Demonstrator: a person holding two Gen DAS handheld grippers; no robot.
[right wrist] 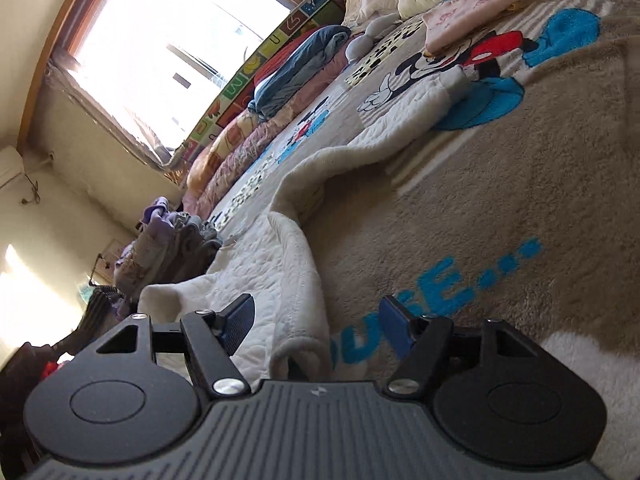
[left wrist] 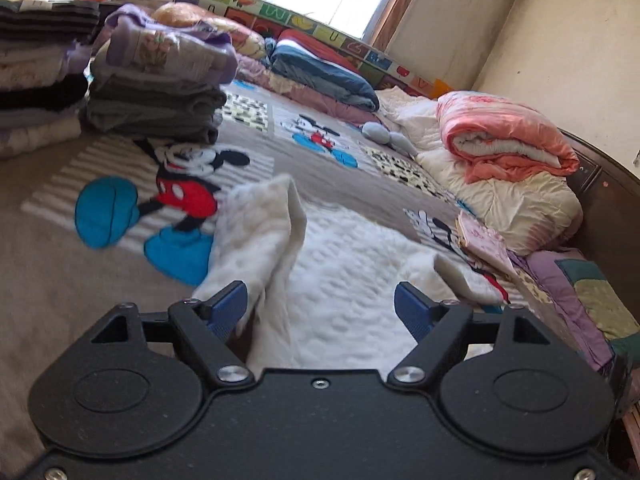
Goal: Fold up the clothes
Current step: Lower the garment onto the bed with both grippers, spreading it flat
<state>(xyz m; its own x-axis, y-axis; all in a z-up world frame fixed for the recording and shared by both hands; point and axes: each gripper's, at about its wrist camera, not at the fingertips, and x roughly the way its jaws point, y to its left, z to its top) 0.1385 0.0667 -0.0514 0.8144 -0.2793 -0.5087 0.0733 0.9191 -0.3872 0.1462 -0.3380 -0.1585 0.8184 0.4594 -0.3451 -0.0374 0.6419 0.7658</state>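
Both my grippers, left gripper (left wrist: 320, 308) and right gripper (right wrist: 318, 324), stand wide open, gripping nothing. White quilted garment (left wrist: 352, 264) lies rumpled mid-frame on the bed (left wrist: 48, 280), one flap upturned; folding unfinished. Folded stacks (left wrist: 156, 96) upper left; pink garment (left wrist: 484, 240) crowds right.

White quilted garment (left wrist: 344, 264) lies spread on the cartoon-print blanket (left wrist: 280, 168), partly folded; one edge stands bunched and raised, fleecy lining (right wrist: 344, 160) showing along rolled hem.
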